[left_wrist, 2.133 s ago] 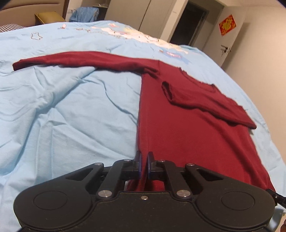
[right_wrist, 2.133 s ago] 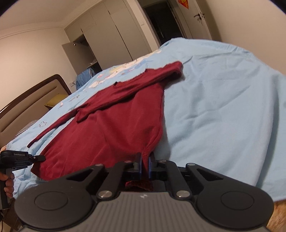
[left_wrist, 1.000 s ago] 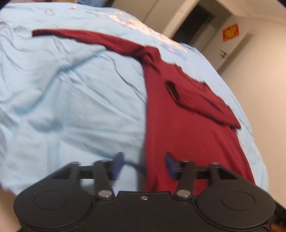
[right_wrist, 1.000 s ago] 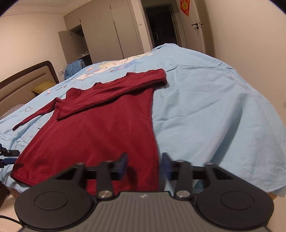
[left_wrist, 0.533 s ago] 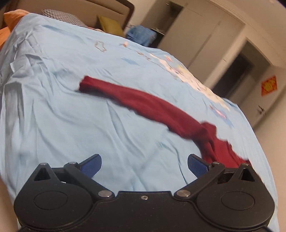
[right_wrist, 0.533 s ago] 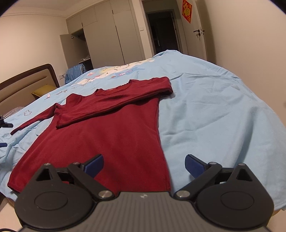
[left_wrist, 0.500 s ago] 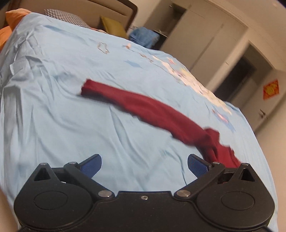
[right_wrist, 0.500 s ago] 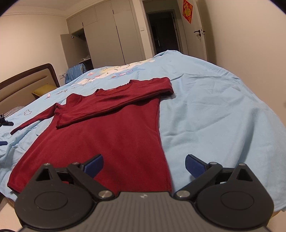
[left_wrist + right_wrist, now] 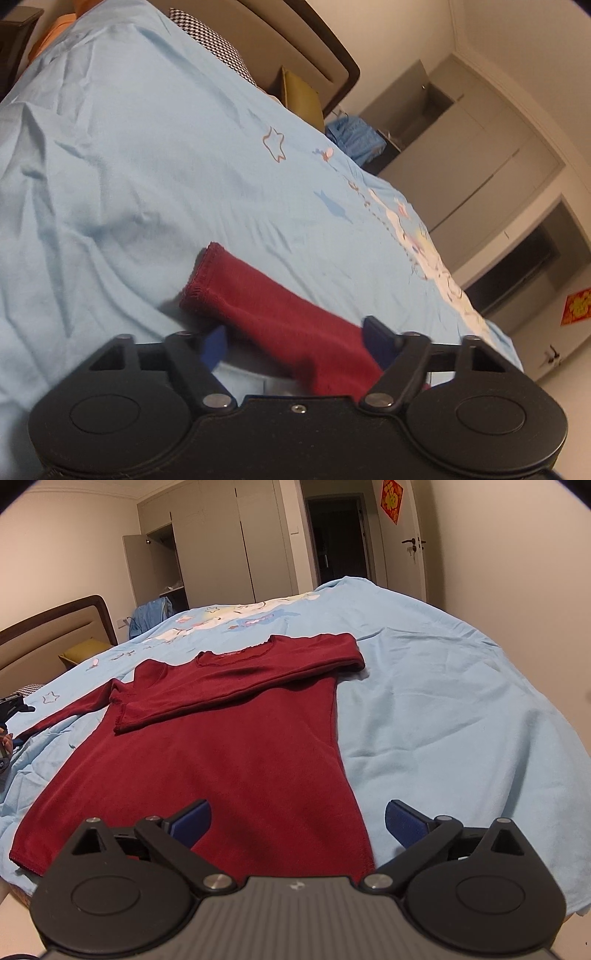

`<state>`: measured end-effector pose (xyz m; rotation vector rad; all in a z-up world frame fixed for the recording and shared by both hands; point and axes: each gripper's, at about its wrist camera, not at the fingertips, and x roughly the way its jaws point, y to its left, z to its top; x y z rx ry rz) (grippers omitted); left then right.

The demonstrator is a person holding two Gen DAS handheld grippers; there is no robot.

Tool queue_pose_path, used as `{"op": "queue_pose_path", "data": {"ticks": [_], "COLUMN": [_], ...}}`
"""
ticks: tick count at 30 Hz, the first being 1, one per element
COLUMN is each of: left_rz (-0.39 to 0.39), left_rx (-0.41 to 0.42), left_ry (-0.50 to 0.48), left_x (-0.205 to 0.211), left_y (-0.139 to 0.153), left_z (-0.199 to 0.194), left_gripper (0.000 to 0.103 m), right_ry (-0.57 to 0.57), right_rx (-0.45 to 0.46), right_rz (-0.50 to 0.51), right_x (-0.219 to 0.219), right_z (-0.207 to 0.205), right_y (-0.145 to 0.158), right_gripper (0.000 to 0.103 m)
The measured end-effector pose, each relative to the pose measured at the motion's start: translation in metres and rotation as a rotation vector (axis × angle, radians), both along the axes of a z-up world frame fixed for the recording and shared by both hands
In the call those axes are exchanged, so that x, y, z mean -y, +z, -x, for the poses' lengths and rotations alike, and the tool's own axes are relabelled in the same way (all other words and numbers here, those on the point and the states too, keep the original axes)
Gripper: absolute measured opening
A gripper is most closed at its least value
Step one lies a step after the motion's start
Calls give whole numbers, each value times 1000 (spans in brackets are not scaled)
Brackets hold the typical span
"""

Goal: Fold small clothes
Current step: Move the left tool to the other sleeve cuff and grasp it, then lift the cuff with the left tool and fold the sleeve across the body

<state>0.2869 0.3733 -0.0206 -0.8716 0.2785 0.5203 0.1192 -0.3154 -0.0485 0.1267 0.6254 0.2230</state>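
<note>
Your left hand-held gripper [image 9: 295, 345] sits low over the bed [image 9: 129, 177], its 2 blue-padded fingers [image 9: 214, 347] spread apart with nothing clamped between them. The outstretched sleeve [image 9: 273, 314] of the dark red top lies on the light blue bedspread and runs through the gap between those fingers, cuff end pointing away from you toward the headboard [image 9: 295, 55]. Whether the pads touch the fabric is hard to tell, since the near part of the sleeve is blurred.

Your right hand-held gripper [image 9: 297, 821] is also released, fingers [image 9: 192, 821] wide apart, hovering above the hem at the right corner of the dark red top [image 9: 229, 760]. From this side you see the garment spread flat on the bed [image 9: 461, 709], neckline away from you. 1 sleeve is folded across the chest, its cuff reaching the left side of the body. The other sleeve extends out to the left toward the bed's edge, where a small part of your left tool and hand [image 9: 6, 738] shows at the frame border.

A wardrobe [image 9: 221, 546] with 1 door ajar stands beyond the bed, beside a dark doorway [image 9: 338, 542].
</note>
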Motion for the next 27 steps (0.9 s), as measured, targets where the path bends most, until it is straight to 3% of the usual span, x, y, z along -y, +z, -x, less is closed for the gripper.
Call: {"op": "queue_pose_path", "data": {"ticks": [2, 3, 5, 9, 13, 19, 24, 27], "left_rz": [5, 6, -5, -77, -158, -208, -245, -328], "left_rx": [6, 3, -2, 10, 91, 29, 50, 74], "left_ry": [21, 29, 43, 70, 131, 94, 64, 8], "left_x": [-1, -3, -6, -10, -19, -22, -6, 17], "left_y": [-1, -1, -1, 12, 38, 43, 54, 79], "left_z": [-2, -4, -8, -3, 18, 32, 32, 23], "left_gripper": [38, 32, 3, 3, 3, 3, 3, 3], "right_ry": [4, 7, 10, 14, 14, 6, 23, 15], "right_rx": [-4, -6, -9, -11, -10, -25, -7, 1], "right_rz": [3, 4, 3, 5, 12, -32, -40, -50], "right_x": [-1, -2, -4, -6, -6, -5, -8, -4], "right_z": [0, 0, 0, 1, 3, -1, 0, 2], "right_y": [0, -1, -1, -2, -3, -8, -7, -8], "right_gripper": [103, 103, 103, 103, 103, 103, 103, 103]}}
